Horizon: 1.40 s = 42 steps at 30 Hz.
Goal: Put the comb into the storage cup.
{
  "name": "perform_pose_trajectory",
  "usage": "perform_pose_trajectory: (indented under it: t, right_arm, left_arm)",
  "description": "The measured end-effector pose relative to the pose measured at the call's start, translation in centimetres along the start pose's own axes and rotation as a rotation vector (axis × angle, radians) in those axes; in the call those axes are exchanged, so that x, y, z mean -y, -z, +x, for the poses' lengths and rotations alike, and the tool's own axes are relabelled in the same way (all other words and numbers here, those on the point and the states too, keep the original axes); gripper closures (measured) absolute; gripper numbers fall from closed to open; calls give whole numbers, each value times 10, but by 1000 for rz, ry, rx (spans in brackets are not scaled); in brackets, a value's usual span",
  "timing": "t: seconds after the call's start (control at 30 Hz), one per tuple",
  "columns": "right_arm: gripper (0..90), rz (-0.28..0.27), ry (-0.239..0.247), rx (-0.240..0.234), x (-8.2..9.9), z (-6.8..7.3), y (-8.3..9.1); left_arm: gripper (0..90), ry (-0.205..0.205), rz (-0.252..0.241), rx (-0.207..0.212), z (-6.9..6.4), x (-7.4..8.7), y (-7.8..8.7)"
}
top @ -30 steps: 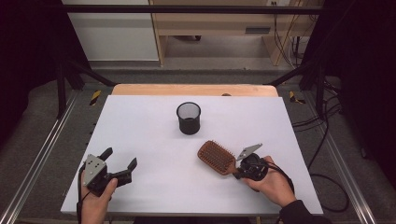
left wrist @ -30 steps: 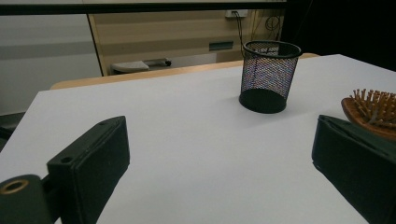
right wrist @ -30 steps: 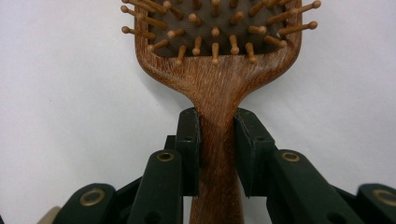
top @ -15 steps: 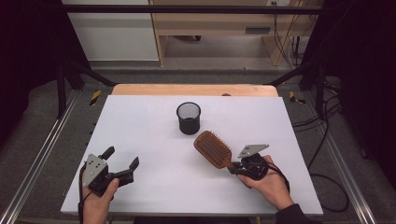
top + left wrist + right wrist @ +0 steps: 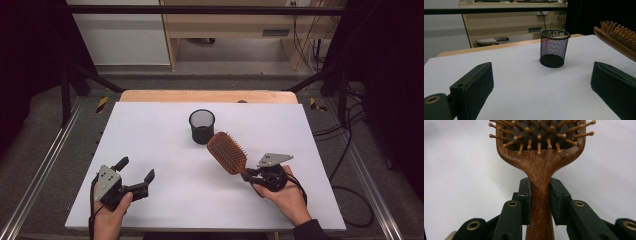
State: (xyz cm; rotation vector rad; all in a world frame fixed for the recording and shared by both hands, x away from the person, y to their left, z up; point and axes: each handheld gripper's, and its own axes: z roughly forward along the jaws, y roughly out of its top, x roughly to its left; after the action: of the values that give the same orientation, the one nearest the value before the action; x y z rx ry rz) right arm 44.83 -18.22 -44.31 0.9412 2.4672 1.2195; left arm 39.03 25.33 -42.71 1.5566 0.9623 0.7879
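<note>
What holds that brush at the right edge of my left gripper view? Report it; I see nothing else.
Observer: The right tongs are shut on the hairbrush, clamping its handle just below the head.
Operator: Give me its place on the table.
Observer: In the high view its head lies right of the mesh cup and nearer the person.
Operator: Now place my own tongs.
Observer: The left tongs sit near the front left corner of the table.
</note>
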Motion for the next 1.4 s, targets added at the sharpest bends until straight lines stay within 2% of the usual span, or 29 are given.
perform_pose_trajectory:
  t: [0.47,0.5,0.6,0.67,0.73,0.77,0.83,0.93,1.07,1.17,1.2,1.23,1.33,1.4]
  right_arm:
    - [731,-39,18,4,-6,7,-5]
    - [731,-49,16,5,-7,7,-4]
    - [731,-69,19,6,-11,8,-1]
    - [731,-87,23,8,-13,10,2]
    - [731,-97,28,9,-15,10,3]
    - [731,-113,36,16,-18,11,5]
    - [731,-121,34,15,-19,11,5]
    - [731,-161,42,21,-26,13,5]
    - [731,-182,55,26,-32,17,3]
    - [731,-209,62,25,-38,20,0]
    - [731,-218,65,24,-39,21,-1]
    - [731,-227,65,27,-41,22,-2]
    - [731,-241,69,29,-43,24,-4]
    - [731,-270,80,30,-47,27,-6]
  left_arm:
    - [49,-2,3,16,-5,0,-4]
    - [50,19,0,35,-7,-1,-6]
    - [51,30,-1,58,-11,-3,-9]
    - [51,25,-5,95,-18,-9,-14]
    - [51,25,-9,110,-20,-12,-15]
    - [51,23,-18,139,-26,-18,-19]
    - [51,22,-23,153,-29,-22,-21]
    - [51,38,-27,218,-39,-35,-34]
    - [50,39,-27,252,-48,-43,-43]
    - [48,88,-23,314,-56,-55,-55]
    - [47,88,-23,314,-56,-55,-55]
    - [47,105,-29,335,-60,-61,-60]
    - [46,101,-29,345,-63,-69,-64]
    - [44,112,-29,366,-66,-76,-69]
